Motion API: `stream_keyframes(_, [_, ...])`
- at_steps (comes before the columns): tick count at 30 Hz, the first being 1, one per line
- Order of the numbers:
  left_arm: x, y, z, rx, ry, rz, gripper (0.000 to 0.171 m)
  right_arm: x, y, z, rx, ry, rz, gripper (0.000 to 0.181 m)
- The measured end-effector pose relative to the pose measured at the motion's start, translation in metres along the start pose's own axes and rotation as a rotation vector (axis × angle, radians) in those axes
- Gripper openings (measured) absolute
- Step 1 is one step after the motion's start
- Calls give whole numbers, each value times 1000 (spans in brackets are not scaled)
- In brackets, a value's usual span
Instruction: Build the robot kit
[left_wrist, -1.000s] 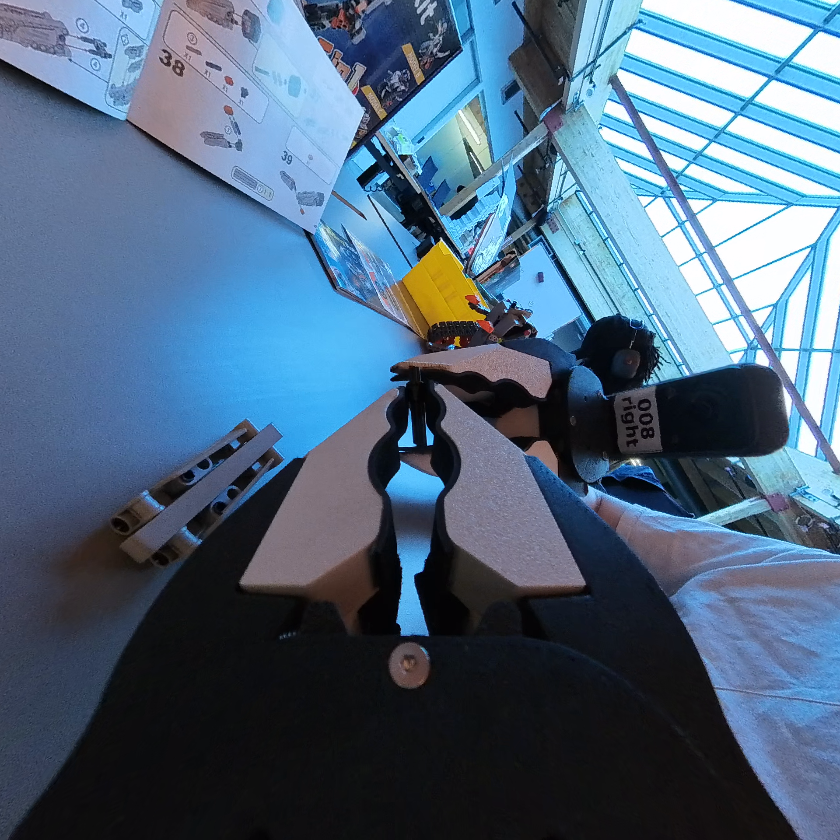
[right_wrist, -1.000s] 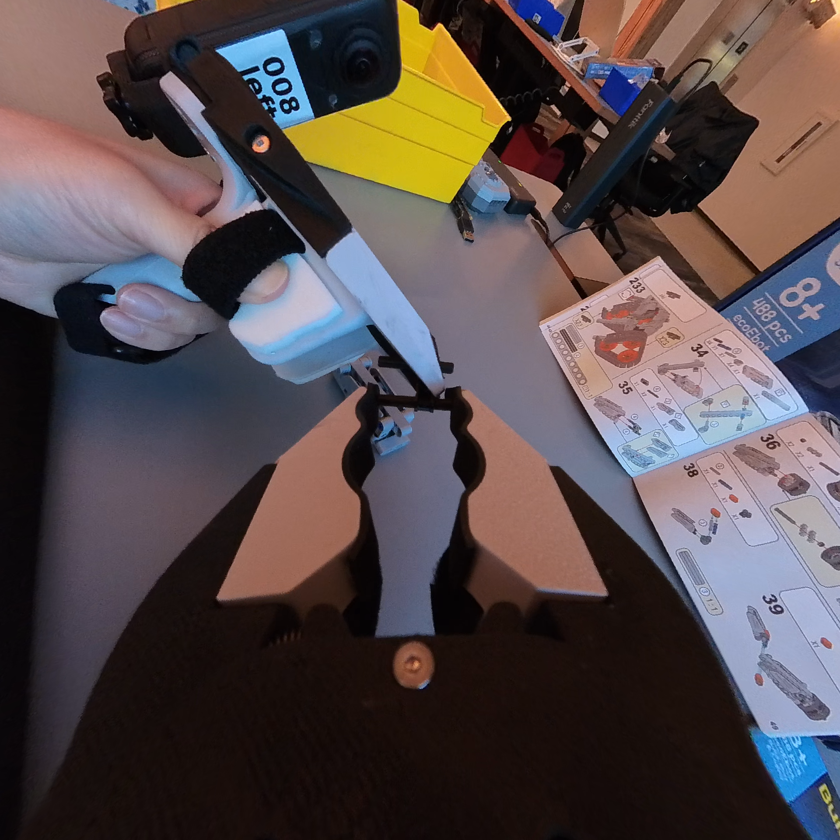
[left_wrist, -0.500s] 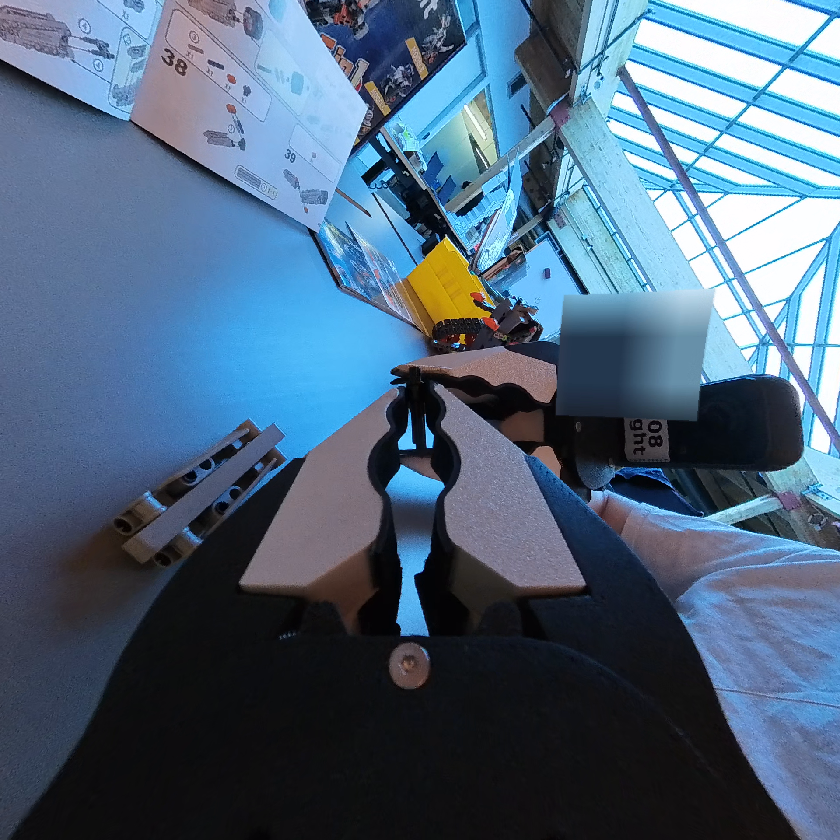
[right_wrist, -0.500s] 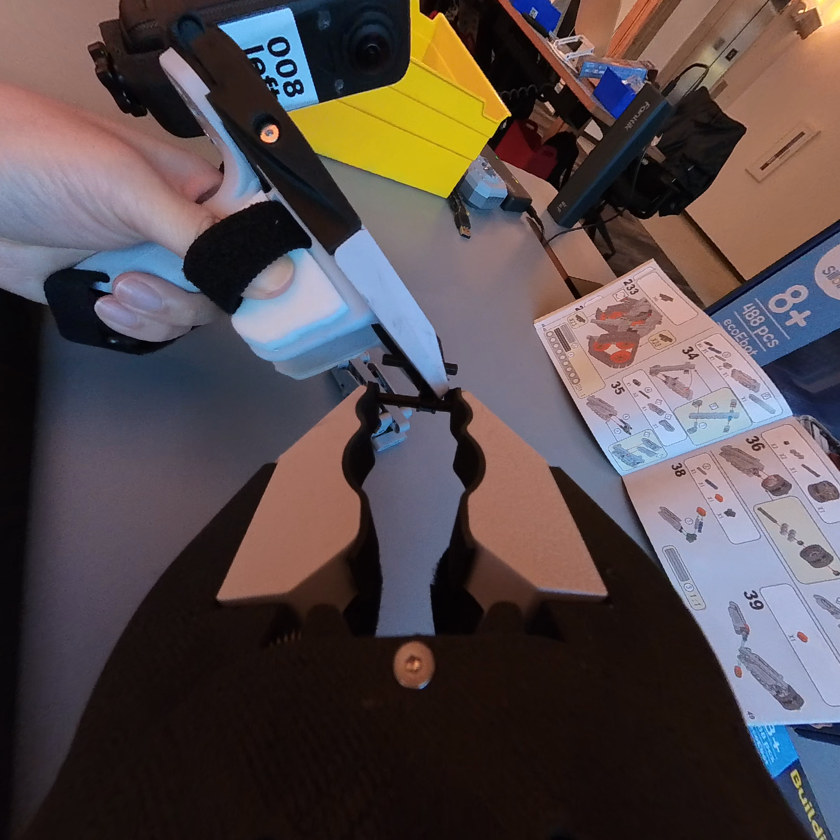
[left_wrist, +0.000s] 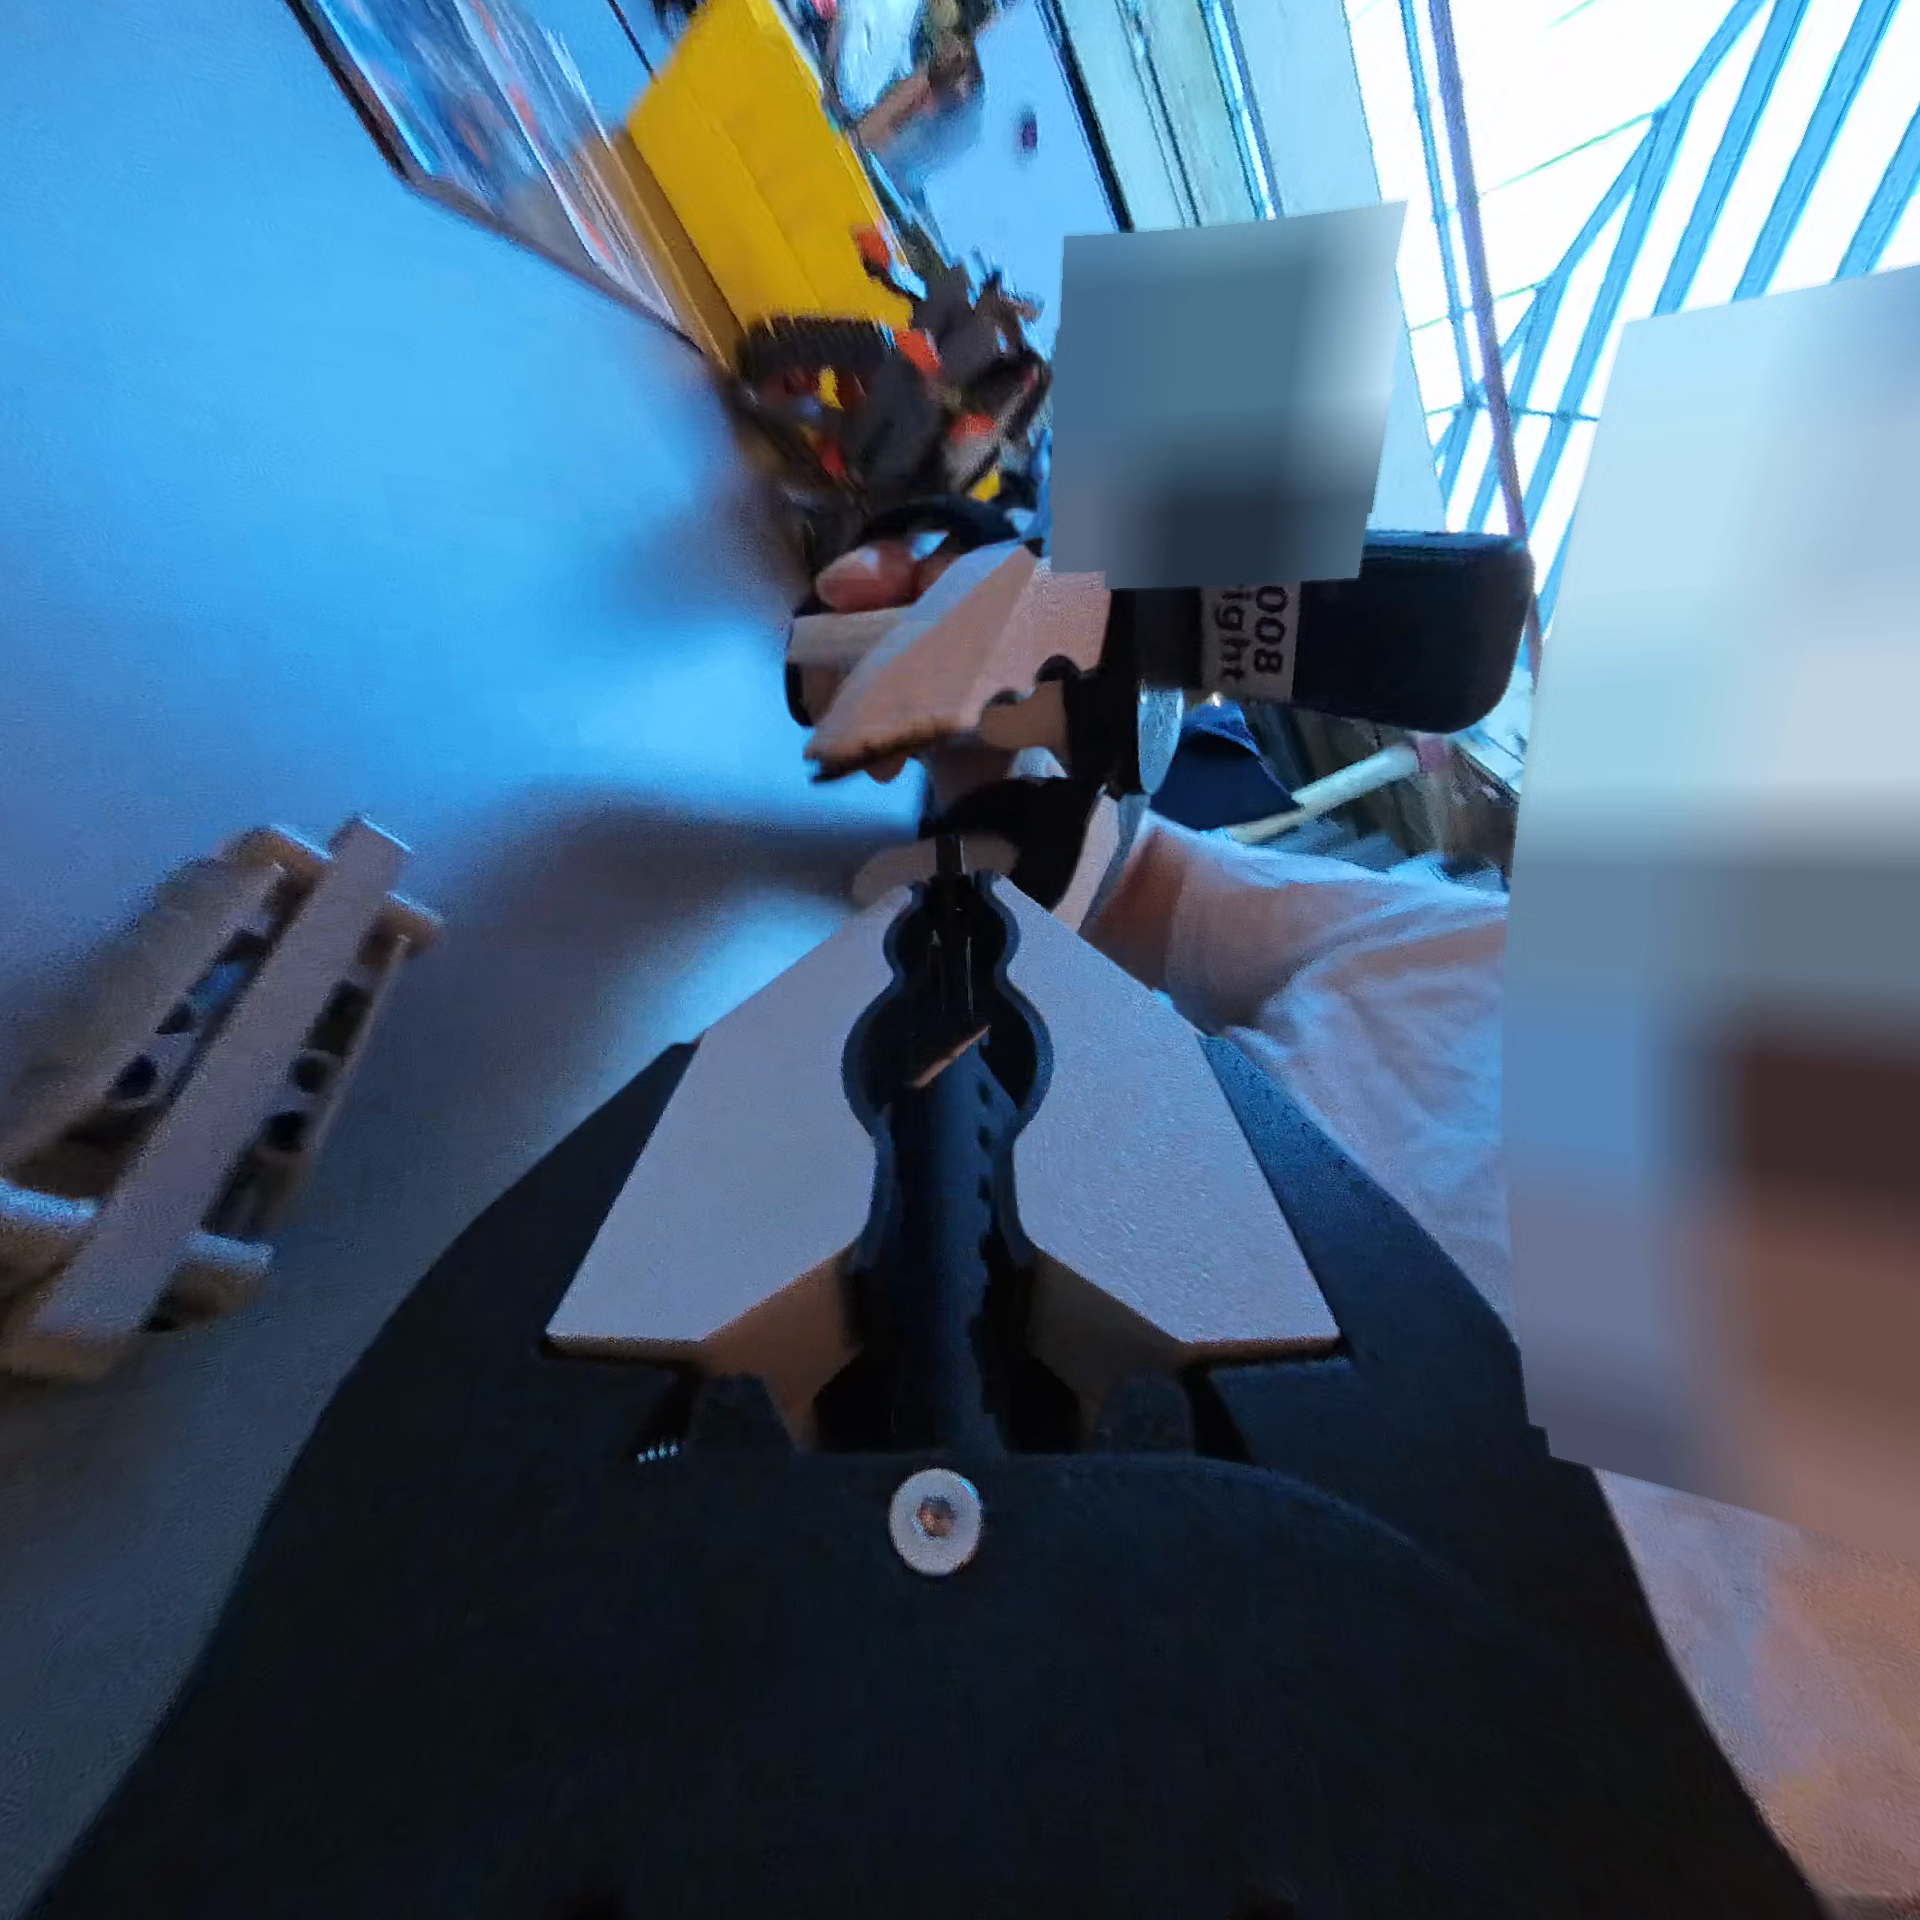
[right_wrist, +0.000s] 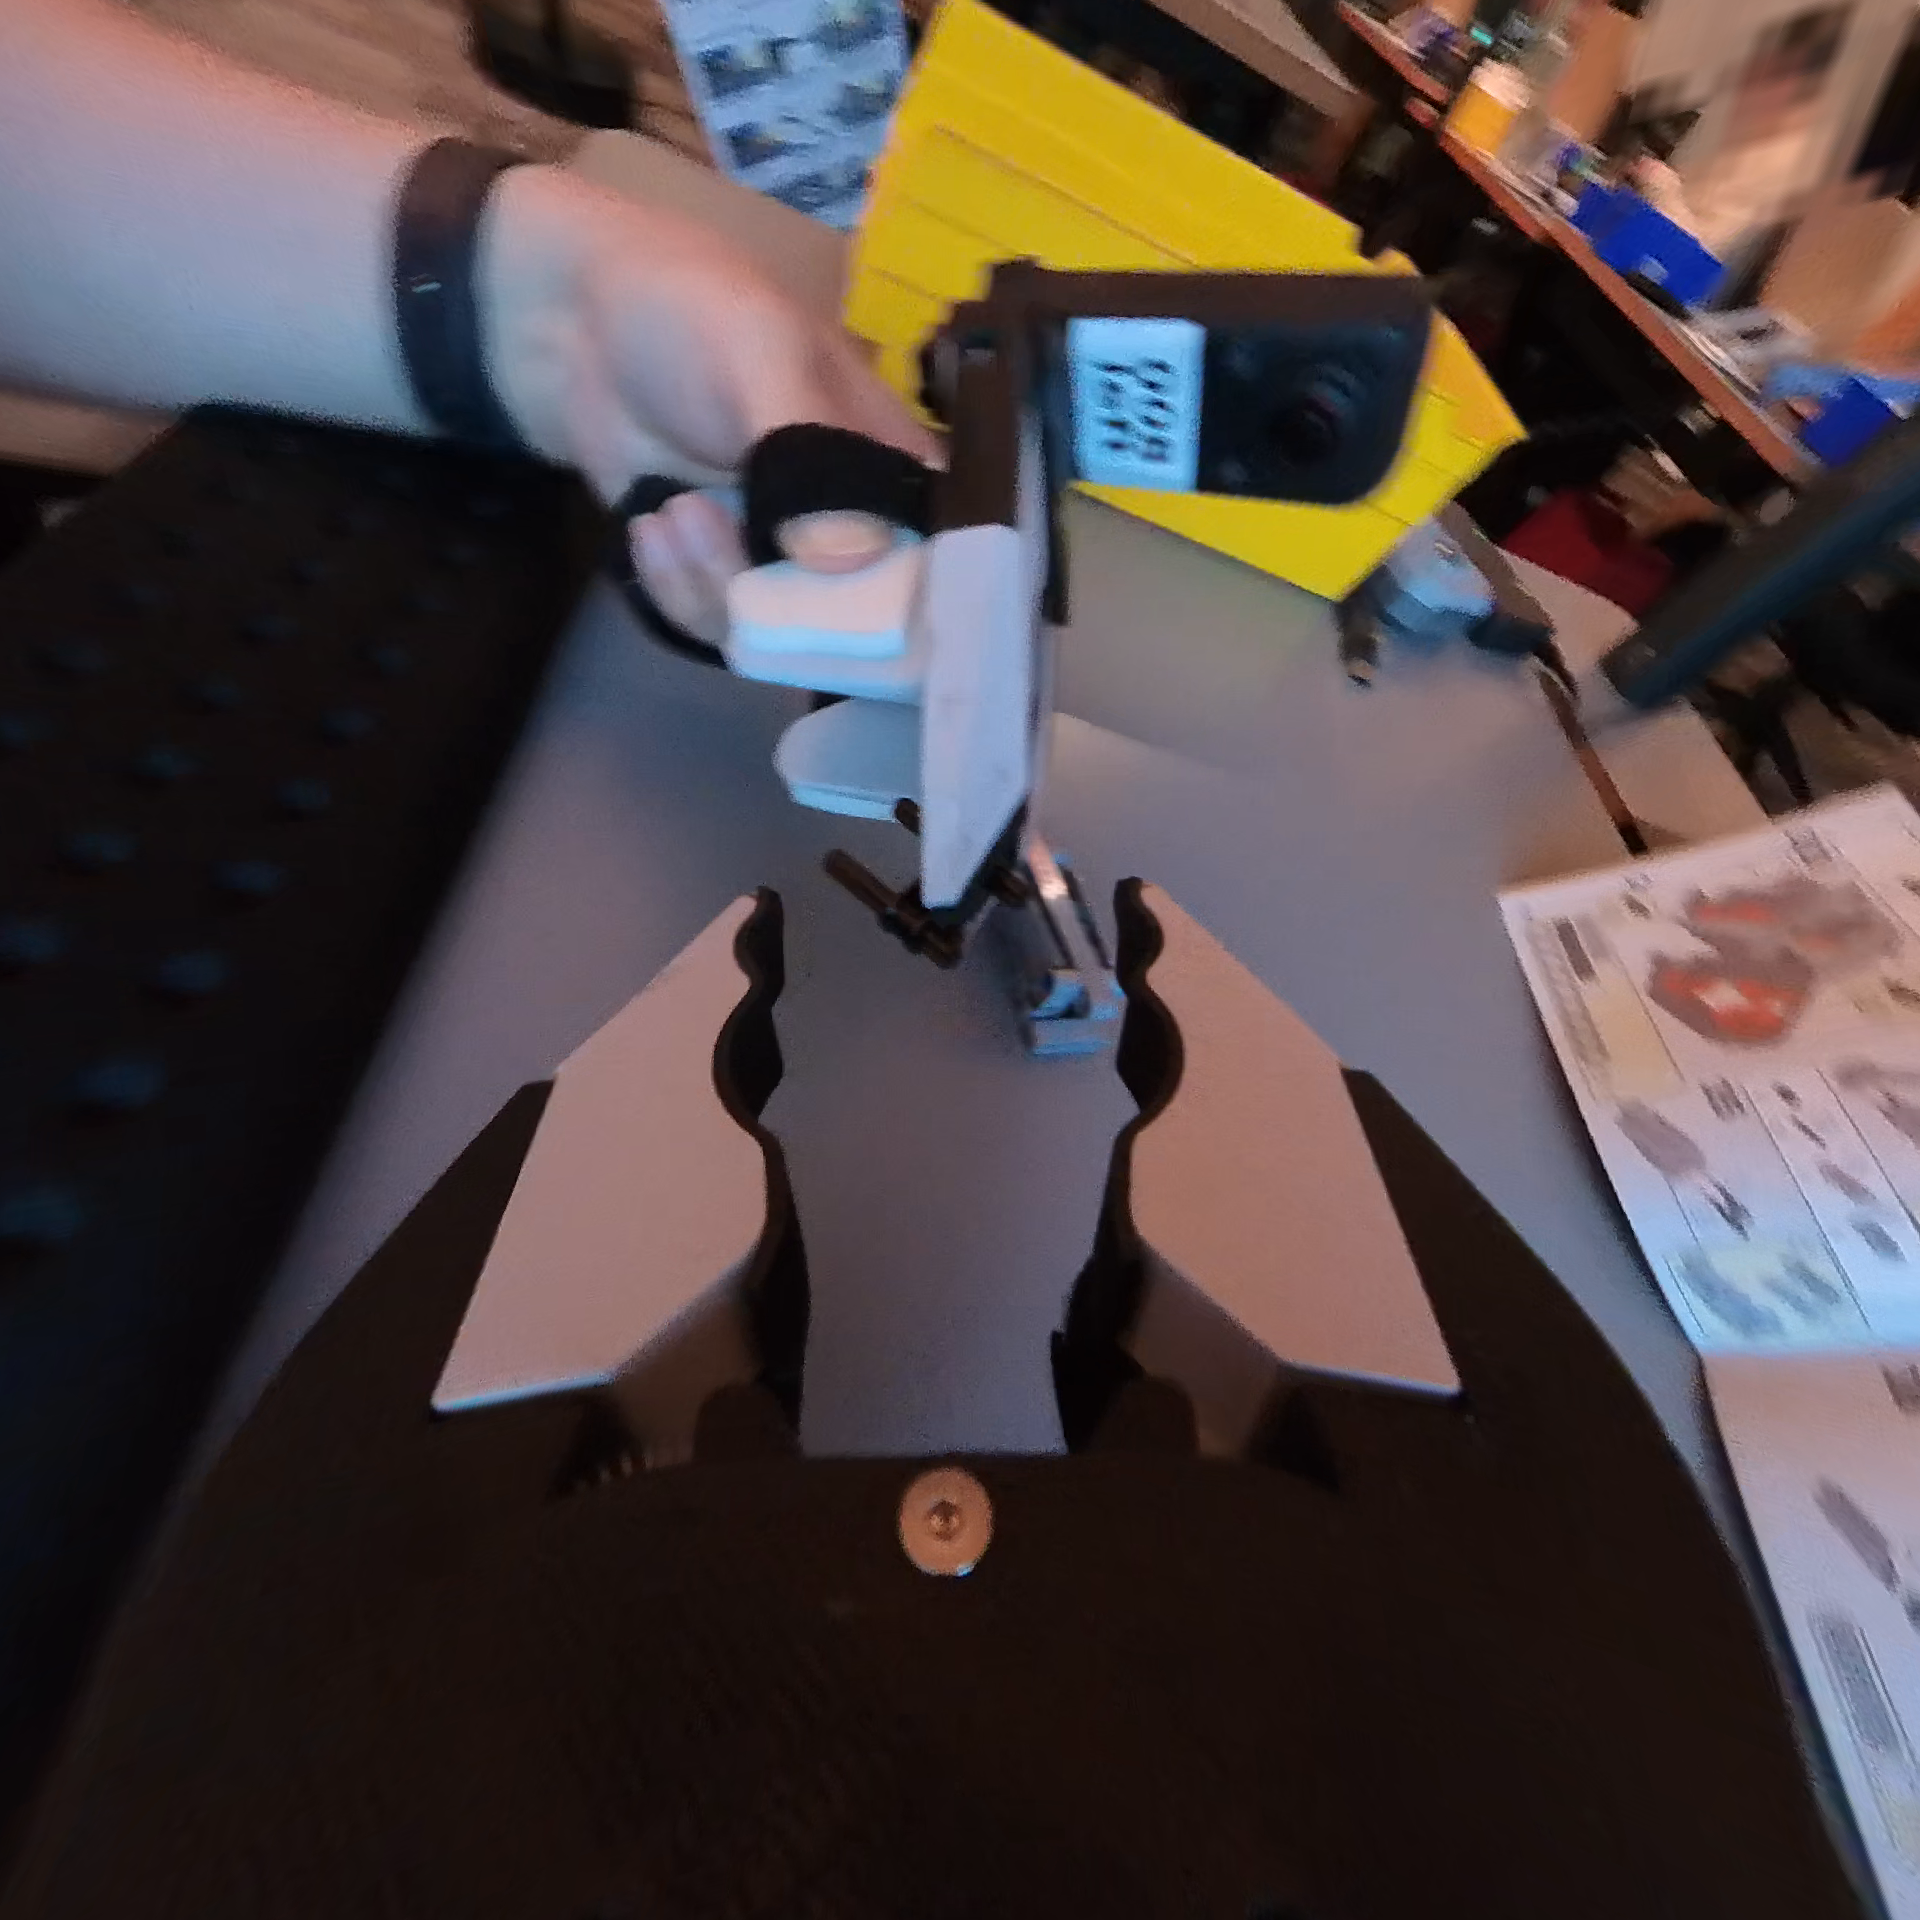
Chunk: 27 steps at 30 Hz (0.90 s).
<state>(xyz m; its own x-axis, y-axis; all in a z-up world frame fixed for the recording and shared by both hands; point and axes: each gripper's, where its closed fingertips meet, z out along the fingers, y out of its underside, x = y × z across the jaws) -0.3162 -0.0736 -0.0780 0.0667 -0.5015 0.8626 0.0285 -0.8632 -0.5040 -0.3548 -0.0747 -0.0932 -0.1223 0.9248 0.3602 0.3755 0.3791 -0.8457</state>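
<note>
My left gripper (left_wrist: 951, 894) is shut on a small black axle part (left_wrist: 951, 966) and holds it above the grey table (left_wrist: 312, 520). In the right wrist view a hand holds the left gripper (right_wrist: 937, 906) upright, with the black part (right_wrist: 883, 902) sticking out sideways at its tip. My right gripper (right_wrist: 948, 891) is open and empty, its fingers either side of that tip but not touching it. One right finger (left_wrist: 935, 665) shows beyond the left tips. A grey beam assembly (right_wrist: 1060, 966) lies on the table just behind, and also shows in the left wrist view (left_wrist: 197, 1091).
A yellow bin (right_wrist: 1143, 260) stands at the back of the table. An open instruction booklet (right_wrist: 1766, 1091) lies at the right. A black perforated board (right_wrist: 208, 831) is at the left. A dark toy model (left_wrist: 894, 395) sits near the bin (left_wrist: 758, 208). Less than 4 cm separates the two grippers' tips.
My right gripper has opened, let go of the black part and drawn back. The left gripper keeps the part and has swung more upright. Both views are blurred by motion.
</note>
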Motion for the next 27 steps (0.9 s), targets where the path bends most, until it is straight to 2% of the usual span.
stream_keyframes(5, [2,22,5,-128,34,-33,5,-29,-3,0,22,-133,-78,52])
stream_keyframes(10, [2,35,9,-196,56,-71,5,-31,0,-2,14,-158,-87,34])
stream_keyframes(12, [3,34,9,-192,71,-86,6,-28,-1,-2,16,-138,-91,27])
stream_keyframes(21, [5,6,-7,-19,72,-54,15,-3,-5,-7,32,12,-119,26])
stream_keyframes(27, [9,2,-12,21,70,-27,9,11,-10,-13,52,116,-172,26])
